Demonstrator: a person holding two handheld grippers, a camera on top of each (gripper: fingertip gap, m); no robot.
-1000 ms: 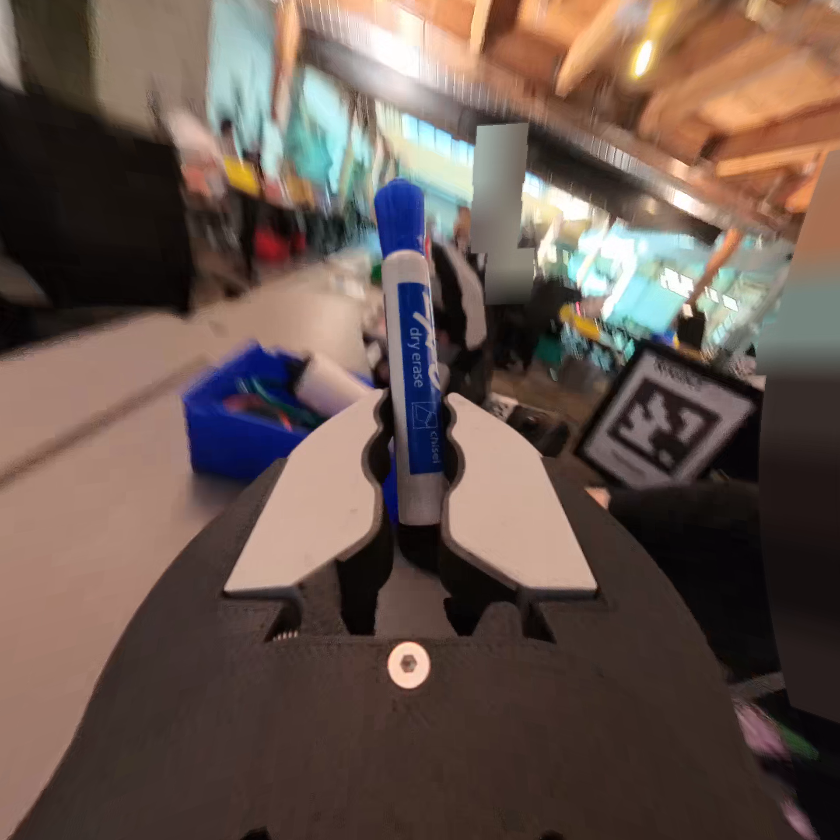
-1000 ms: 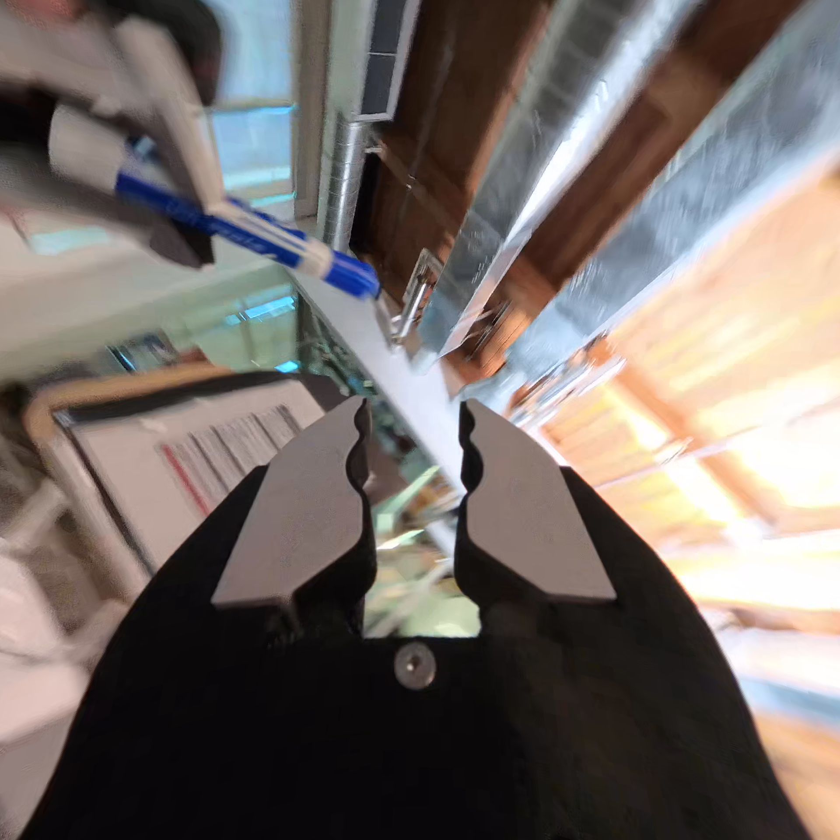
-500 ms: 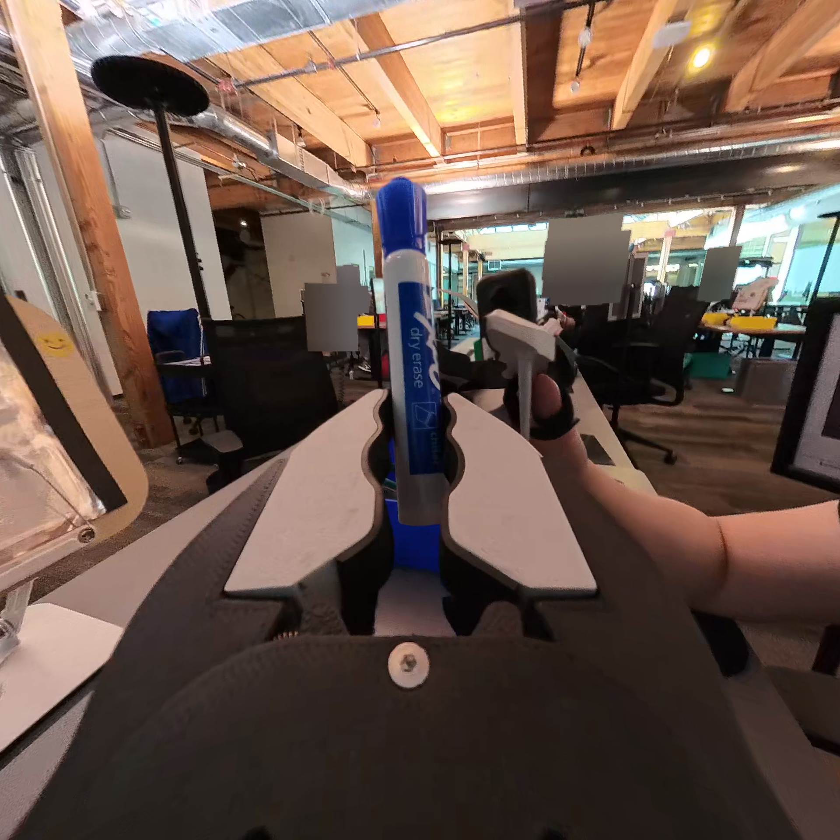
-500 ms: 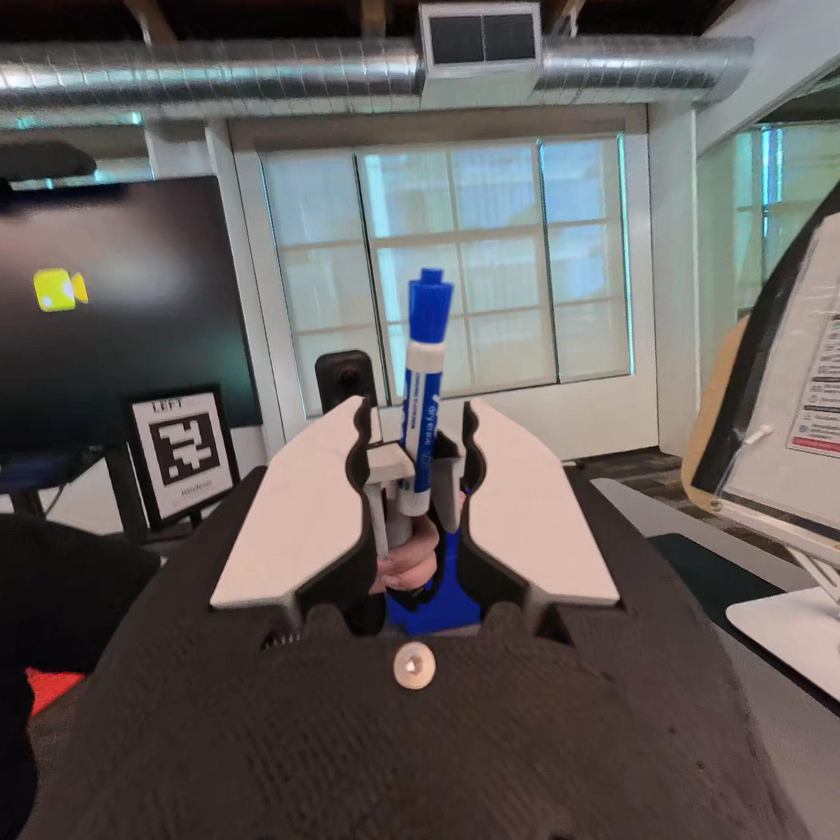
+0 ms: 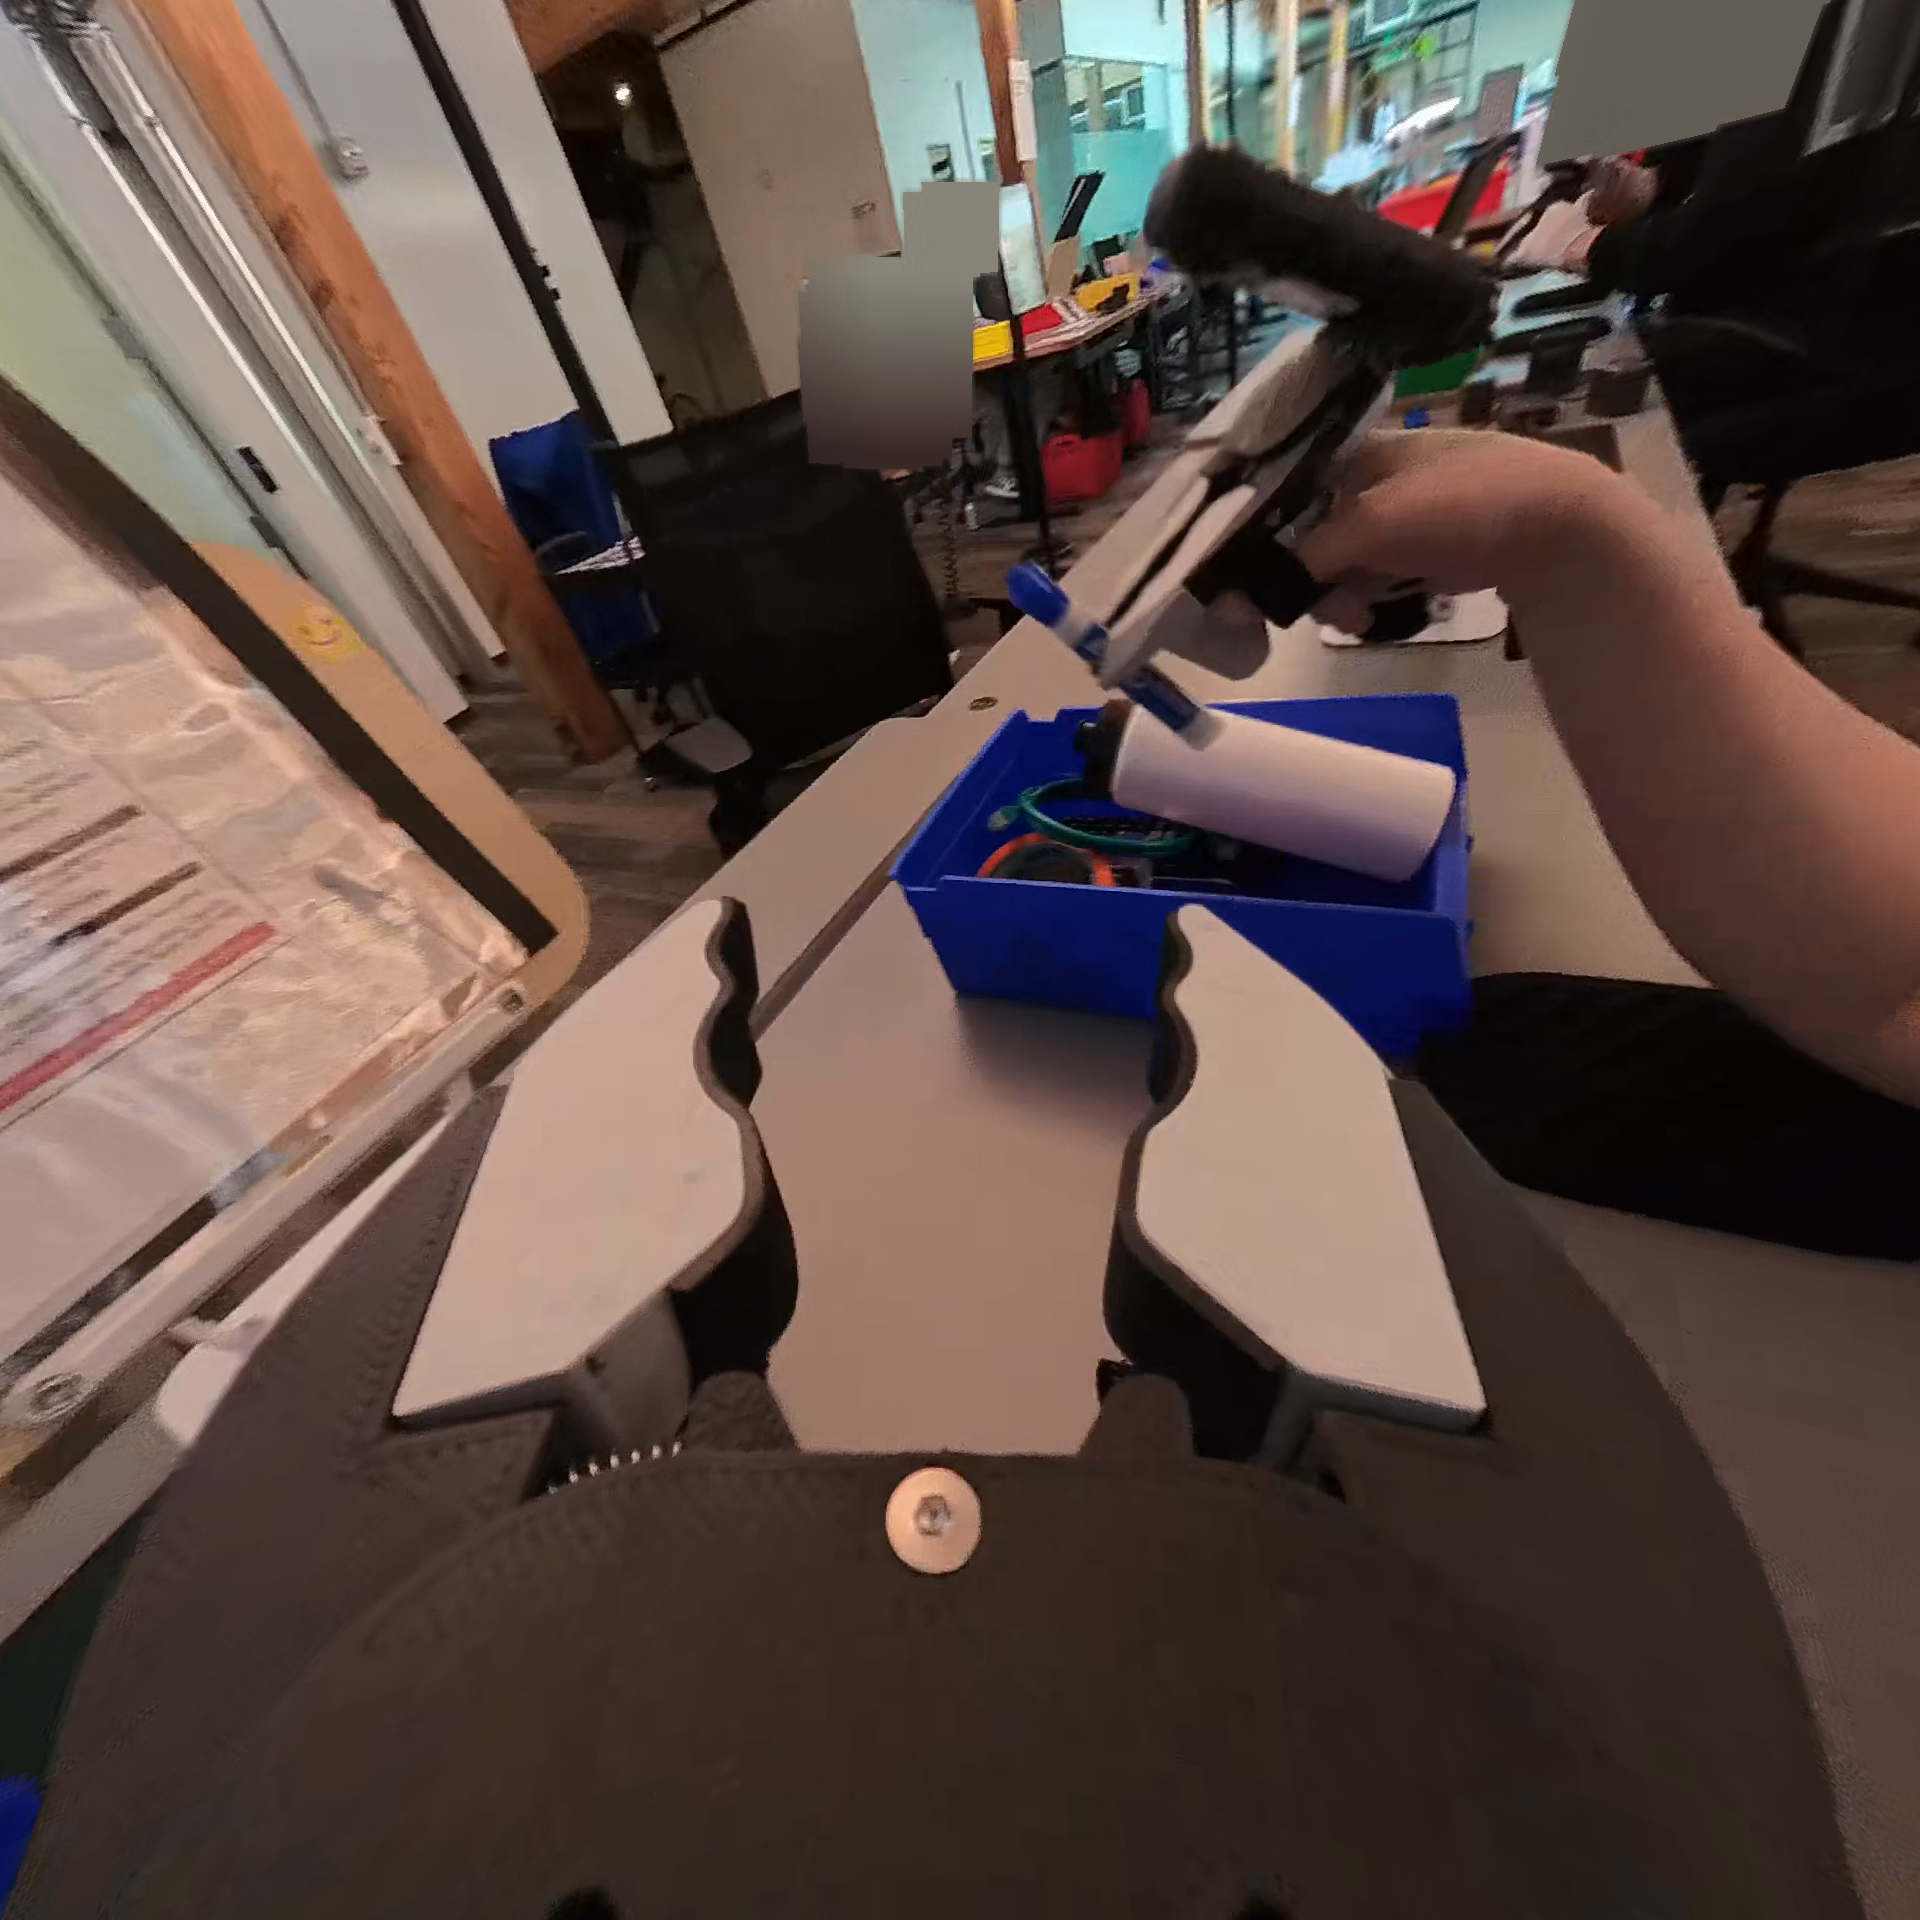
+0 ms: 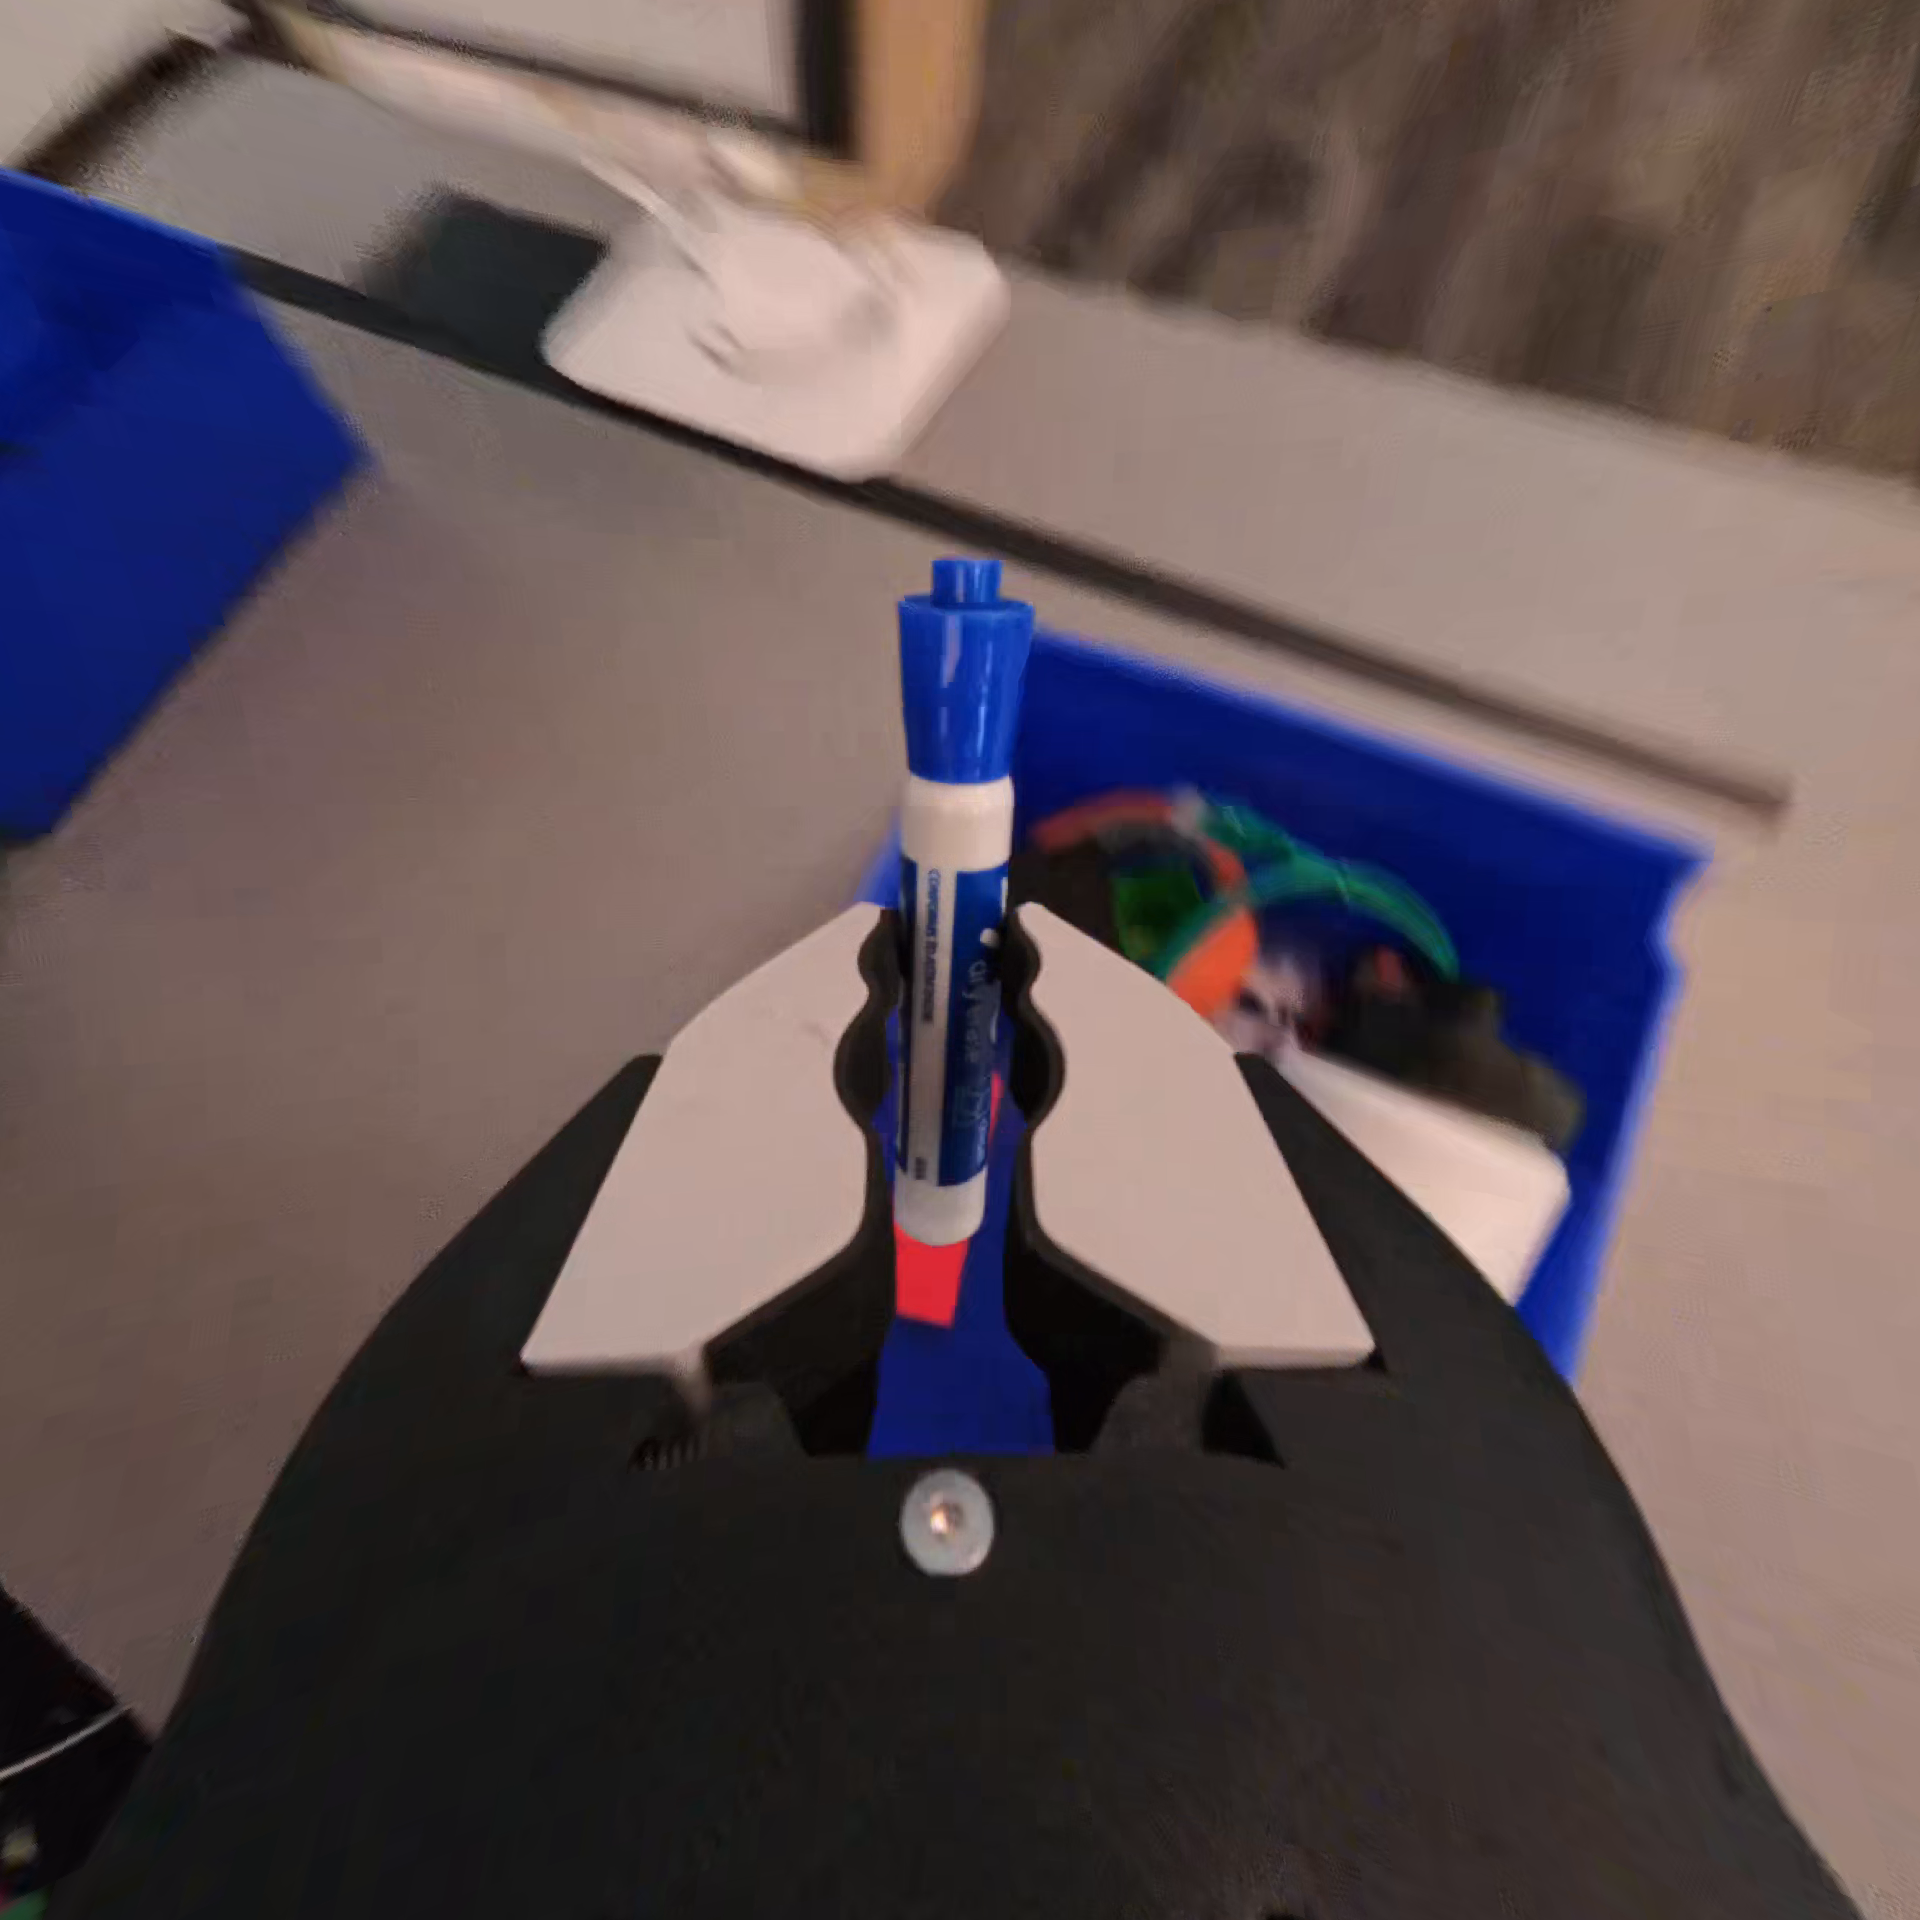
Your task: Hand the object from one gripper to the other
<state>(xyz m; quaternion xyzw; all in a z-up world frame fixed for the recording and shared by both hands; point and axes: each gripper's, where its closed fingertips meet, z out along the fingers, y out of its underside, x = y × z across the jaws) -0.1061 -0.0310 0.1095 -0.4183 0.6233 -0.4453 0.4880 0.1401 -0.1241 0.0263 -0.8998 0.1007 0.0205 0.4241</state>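
Observation:
A blue and white dry-erase marker stands between the fingers of my right gripper, which is shut on its barrel, cap end pointing away. In the left wrist view the right gripper shows farther off, held by a hand, tilted down with the marker above the blue bin. My left gripper is open and empty, low over the grey table, in front of the bin.
The blue bin holds a white cylinder and several coloured items. A second blue box stands at the left. A framed sign on a white base stands on the table. A person's arm reaches in from the right. My right fingertips sit around 30 cm from my left ones.
The marker passed from my left gripper to my right. The left gripper opened and dropped low toward the table. The right gripper shut on the marker and tilted down over the bin.

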